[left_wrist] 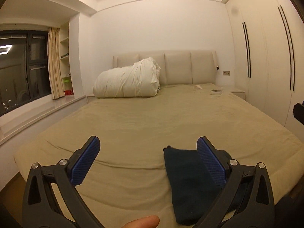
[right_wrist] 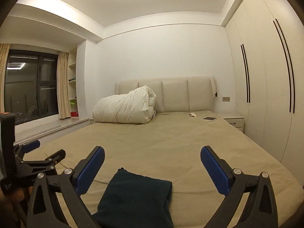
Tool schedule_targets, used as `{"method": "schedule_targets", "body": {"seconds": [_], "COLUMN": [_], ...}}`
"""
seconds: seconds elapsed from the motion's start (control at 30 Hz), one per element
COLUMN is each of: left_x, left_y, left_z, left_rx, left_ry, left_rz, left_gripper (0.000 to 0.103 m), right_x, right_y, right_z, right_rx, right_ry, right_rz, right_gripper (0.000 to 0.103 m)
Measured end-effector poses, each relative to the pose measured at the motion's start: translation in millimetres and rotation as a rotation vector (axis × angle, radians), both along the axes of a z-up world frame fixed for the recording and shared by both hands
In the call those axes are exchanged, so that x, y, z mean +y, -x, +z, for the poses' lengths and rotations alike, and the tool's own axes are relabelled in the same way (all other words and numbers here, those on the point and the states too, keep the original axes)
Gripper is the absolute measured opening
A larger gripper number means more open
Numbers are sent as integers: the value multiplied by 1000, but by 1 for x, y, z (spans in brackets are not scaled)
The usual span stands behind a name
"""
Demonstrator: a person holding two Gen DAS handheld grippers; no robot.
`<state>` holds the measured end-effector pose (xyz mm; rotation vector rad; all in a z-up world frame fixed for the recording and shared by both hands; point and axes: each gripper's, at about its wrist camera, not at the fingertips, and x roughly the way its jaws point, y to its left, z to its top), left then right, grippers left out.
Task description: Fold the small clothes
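Bedroom bed [right_wrist: 171,142] carries a folded dark garment [right_wrist: 136,195] at 6 o'clock; left claw [left_wrist: 148,161] and right claw [right_wrist: 152,168] both spread, empty. Fold looks finished; next, fetch another piece.

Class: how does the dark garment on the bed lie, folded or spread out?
Folded: the dark garment lies as a compact rectangle with doubled edges on the bed.

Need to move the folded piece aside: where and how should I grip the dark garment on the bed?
Take the dark garment at its far short edge, probably the right corner, coming down from above with the open right gripper. It lies flat and folded on the bed sheet, so only its edges offer a pinch. The left gripper is open too.
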<state>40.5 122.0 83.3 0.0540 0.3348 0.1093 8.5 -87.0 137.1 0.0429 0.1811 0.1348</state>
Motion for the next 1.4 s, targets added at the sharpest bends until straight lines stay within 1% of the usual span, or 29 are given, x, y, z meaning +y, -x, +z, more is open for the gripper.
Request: {"method": "schedule_targets", "body": {"seconds": [0.03,0.1,0.17,0.23,0.27,0.3,0.4,0.47,0.73,0.87,1.4], "left_x": [4,10,17,19,19,20,23,23,15,15,13], "left_y": [-3,-15,-30,-40,-58,-65,-72,-77,-87,-79,-77], "left_z": [-3,-18,-39,-58,-75,-86,-104,-113,-133,-131,-135], "left_rx": [44,119,208,278,300,331,395,422,489,506,525], "left_ry": [25,83,135,144,146,154,188,198,185,176,161], "left_rz": [4,6,19,39,40,41,41,35,9,8,5], "left_gripper": [103,103,103,103,103,103,103,103,103,103,103], "right_x": [-3,-1,0,-5,-9,-11,-20,-22,-8,-2,11], "right_y": [6,0,-10,-17,-23,-27,-37,-37,-35,-32,-26], "right_z": [-4,-13,-31,-49,-59,-66,-84,-86,-87,-85,-89], "right_rx": [18,57,133,207,265,299,413,448,472,470,493], "right_ry": [3,17,23,5,-18,-32,-75,-101,-69,-53,-13], "right_rz": [-7,-22,-55,-77,-91,-102,-135,-148,-146,-144,-113], "right_gripper": [103,103,103,103,103,103,103,103,103,103,103]}}
